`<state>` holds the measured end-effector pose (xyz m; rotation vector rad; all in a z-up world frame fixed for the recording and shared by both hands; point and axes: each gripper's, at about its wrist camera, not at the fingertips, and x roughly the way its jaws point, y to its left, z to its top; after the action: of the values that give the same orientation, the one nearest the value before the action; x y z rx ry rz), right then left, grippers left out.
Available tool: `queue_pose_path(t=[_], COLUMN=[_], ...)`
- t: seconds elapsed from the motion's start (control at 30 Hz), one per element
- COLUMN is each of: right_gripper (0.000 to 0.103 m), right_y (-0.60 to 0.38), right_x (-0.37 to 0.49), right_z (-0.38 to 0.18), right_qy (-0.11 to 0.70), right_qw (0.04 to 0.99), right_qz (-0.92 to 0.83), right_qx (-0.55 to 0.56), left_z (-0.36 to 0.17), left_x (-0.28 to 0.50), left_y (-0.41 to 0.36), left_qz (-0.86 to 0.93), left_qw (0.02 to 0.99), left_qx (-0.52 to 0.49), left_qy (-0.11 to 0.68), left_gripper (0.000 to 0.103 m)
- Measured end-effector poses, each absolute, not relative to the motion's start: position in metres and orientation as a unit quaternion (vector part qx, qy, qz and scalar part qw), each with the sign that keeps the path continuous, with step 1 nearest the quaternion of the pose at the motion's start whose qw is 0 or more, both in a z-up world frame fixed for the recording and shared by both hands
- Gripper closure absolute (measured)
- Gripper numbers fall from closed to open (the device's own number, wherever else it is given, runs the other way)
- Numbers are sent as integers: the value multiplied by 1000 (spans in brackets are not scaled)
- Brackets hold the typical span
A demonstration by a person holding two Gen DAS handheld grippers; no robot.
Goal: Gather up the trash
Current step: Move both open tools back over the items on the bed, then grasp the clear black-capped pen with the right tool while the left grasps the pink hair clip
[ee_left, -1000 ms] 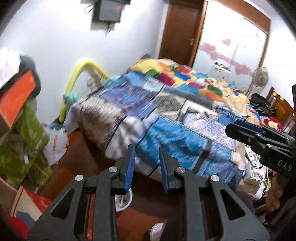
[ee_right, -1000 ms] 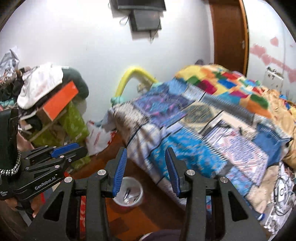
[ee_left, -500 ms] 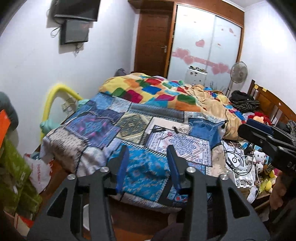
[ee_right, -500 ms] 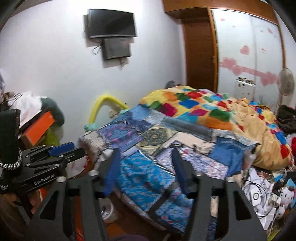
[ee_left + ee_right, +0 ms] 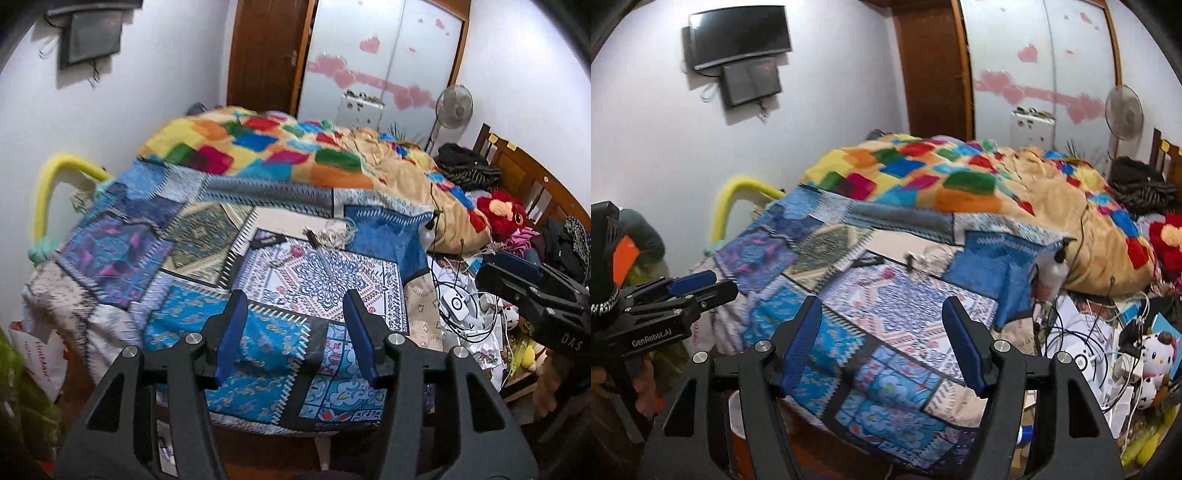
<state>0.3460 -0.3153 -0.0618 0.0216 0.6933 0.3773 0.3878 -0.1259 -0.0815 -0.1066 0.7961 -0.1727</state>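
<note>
Left wrist view: the left gripper (image 5: 291, 332) hangs wide and empty above the near edge of the patchwork blue bedspread (image 5: 258, 343); the right gripper (image 5: 882, 343) is likewise wide, holding nothing. Small scraps of litter (image 5: 317, 236), crinkled wrappers apparently, lie mid-bed, well beyond both. Risk: grabbing quilt fabric or the tangled black cables (image 5: 447, 280) at right.

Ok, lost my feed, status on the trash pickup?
Left tongs open, empty. Right tongs open, empty. Small litter mid-bed on patchwork blanket, untouched. Nothing blocking.
</note>
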Motion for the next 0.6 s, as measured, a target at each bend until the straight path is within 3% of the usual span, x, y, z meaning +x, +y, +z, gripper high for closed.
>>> queue_pose_path(t=[0.5,0.53,0.6], right_gripper=[40,42,57], right_y=[-313,-309,-300], right_x=[450,458,474], right_z=[-154,-162,-179], right_qy=[413,418,431], right_qw=[897,895,886], right_qz=[155,156,170], right_qx=[17,16,14], left_z=[-183,-190,-203], left_x=[512,518,528], left_y=[-136,-136,-136], left_qz=[-107,-109,-110], left_qw=[885,883,880], left_qx=[-42,-41,-38], left_qy=[451,455,461], left_gripper=[50,50,50])
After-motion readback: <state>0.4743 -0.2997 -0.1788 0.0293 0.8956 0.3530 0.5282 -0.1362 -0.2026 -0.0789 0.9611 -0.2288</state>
